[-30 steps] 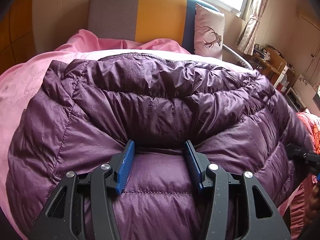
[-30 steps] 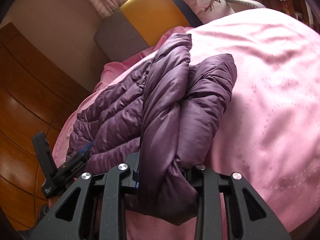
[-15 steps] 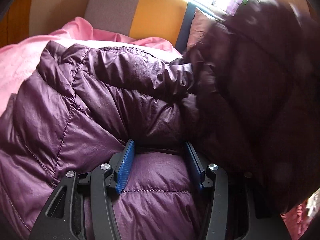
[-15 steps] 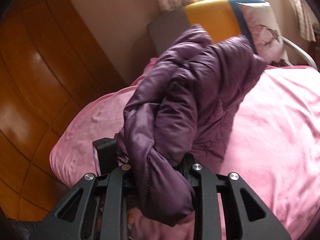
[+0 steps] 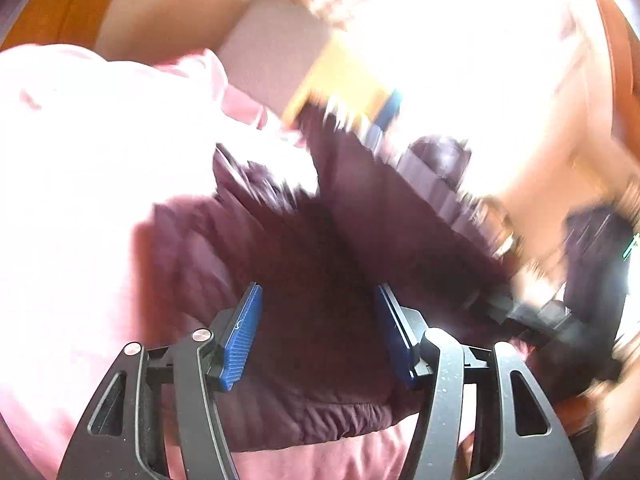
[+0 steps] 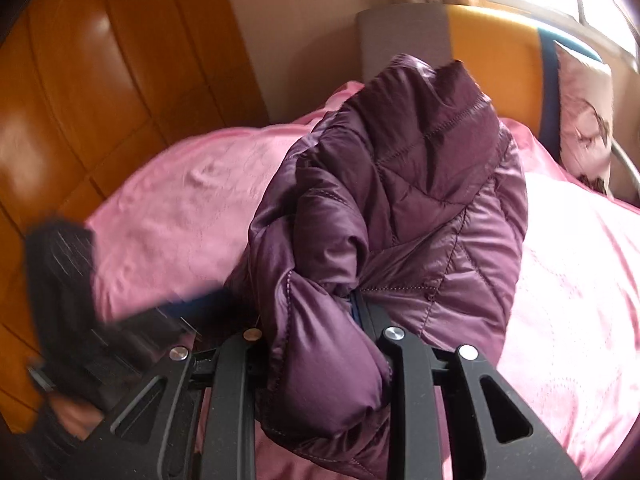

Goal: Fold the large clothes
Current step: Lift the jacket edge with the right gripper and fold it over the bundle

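Note:
A purple quilted down jacket (image 6: pixel 400 208) hangs bunched from my right gripper (image 6: pixel 316 320), which is shut on a thick fold of it above the pink bed (image 6: pixel 568 300). In the blurred left wrist view the jacket (image 5: pixel 320 280) fills the gap between the blue pads (image 5: pixel 242 336) of my left gripper (image 5: pixel 320 312). The pads stand wide apart, and the blur hides whether they press the fabric. The left gripper shows blurred at the left of the right wrist view (image 6: pixel 80 312), and the right gripper shows blurred in the left wrist view (image 5: pixel 532 312).
The pink bedspread (image 5: pixel 72 200) covers the bed. A grey, yellow and blue headboard (image 6: pixel 480 48) stands at the far end with a deer-print pillow (image 6: pixel 584 112) beside it. Wooden wardrobe panels (image 6: pixel 100 80) stand to the left. A bright window (image 5: pixel 480 40) lies behind.
The right gripper has carried its jacket fold up and over to the left, near the left gripper. The left wrist view has swung and blurred, and more pink bedspread now shows at its left.

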Available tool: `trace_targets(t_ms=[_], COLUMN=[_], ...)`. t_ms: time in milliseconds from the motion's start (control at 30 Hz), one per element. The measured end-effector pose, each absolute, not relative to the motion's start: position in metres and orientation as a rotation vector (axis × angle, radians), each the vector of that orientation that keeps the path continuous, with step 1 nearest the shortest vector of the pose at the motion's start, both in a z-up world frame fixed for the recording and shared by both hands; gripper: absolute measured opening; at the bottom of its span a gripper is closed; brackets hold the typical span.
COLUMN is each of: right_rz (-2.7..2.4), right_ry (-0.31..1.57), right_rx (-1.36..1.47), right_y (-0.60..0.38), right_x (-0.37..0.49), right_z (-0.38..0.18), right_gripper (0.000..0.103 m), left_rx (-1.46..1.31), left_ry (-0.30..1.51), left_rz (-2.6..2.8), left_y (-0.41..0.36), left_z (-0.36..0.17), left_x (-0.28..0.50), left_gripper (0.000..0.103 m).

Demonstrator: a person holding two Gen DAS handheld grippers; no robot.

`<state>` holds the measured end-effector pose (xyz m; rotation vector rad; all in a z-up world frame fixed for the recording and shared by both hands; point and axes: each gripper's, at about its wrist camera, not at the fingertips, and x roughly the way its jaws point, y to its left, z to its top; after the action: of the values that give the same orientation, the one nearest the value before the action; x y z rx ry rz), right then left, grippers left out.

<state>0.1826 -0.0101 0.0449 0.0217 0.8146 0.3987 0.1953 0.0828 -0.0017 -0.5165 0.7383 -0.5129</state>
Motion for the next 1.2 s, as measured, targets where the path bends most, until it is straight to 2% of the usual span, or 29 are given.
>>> trace_targets(t_ms=[167,267,433,467,500,533,567,600,667,833,1000,1200], right_rz=[0.394,0.379,0.398,0.408,0.423,0.450,0.509,0.565,0.677,0.685,0.516,0.513], right_ry=[0.804,0.774,0.724,0.716,0.711,0.711,0.719,0.728,0.737,0.720,0.755,0.780], right_rx=[-0.116,-0.187,-0.240,-0.240,-0.232,-0.214,-0.172,-0.127,-0.040,0.111,0.081,-0.032], right_y=[0.034,0.053,0.056,0.054,0.049,0.043,0.035,0.026,0.001,-0.075,-0.118,-0.095], right_x=[0.171,0.164,0.153,0.151,0.149,0.147,0.146,0.143,0.133,0.120,0.138,0.141], right_z=[0.020,0.014,0.007,0.006,0.007,0.008,0.012,0.017,0.028,0.041,0.022,-0.001], right_gripper=[0.025,0.027,0.031,0.033,0.037,0.041,0.051,0.061,0.072,0.070,0.053,0.052], left_rx=[-0.574,-0.562,-0.461,-0.445,-0.429,-0.413,-0.398,-0.401,-0.395,-0.378,-0.355,-0.325], left_ry=[0.681,0.699,0.840,0.869,0.911,0.942,0.964,0.967,0.970,0.972,0.983,1.027], left_rz=[-0.578,-0.622,-0.643,-0.639,-0.646,-0.632,-0.620,-0.630,-0.621,-0.633,-0.624,-0.524], left_y=[0.108,0.099,0.059,0.054,0.047,0.044,0.040,0.043,0.043,0.048,0.054,0.073], left_z=[0.025,0.032,0.030,0.026,0.022,0.017,0.014,0.011,0.013,0.017,0.024,0.021], left_x=[0.202,0.218,0.269,0.279,0.287,0.294,0.299,0.298,0.301,0.300,0.292,0.289], left_gripper=[0.072,0.072,0.072,0.067,0.047,0.038,0.029,0.022,0.020,0.017,0.015,0.015])
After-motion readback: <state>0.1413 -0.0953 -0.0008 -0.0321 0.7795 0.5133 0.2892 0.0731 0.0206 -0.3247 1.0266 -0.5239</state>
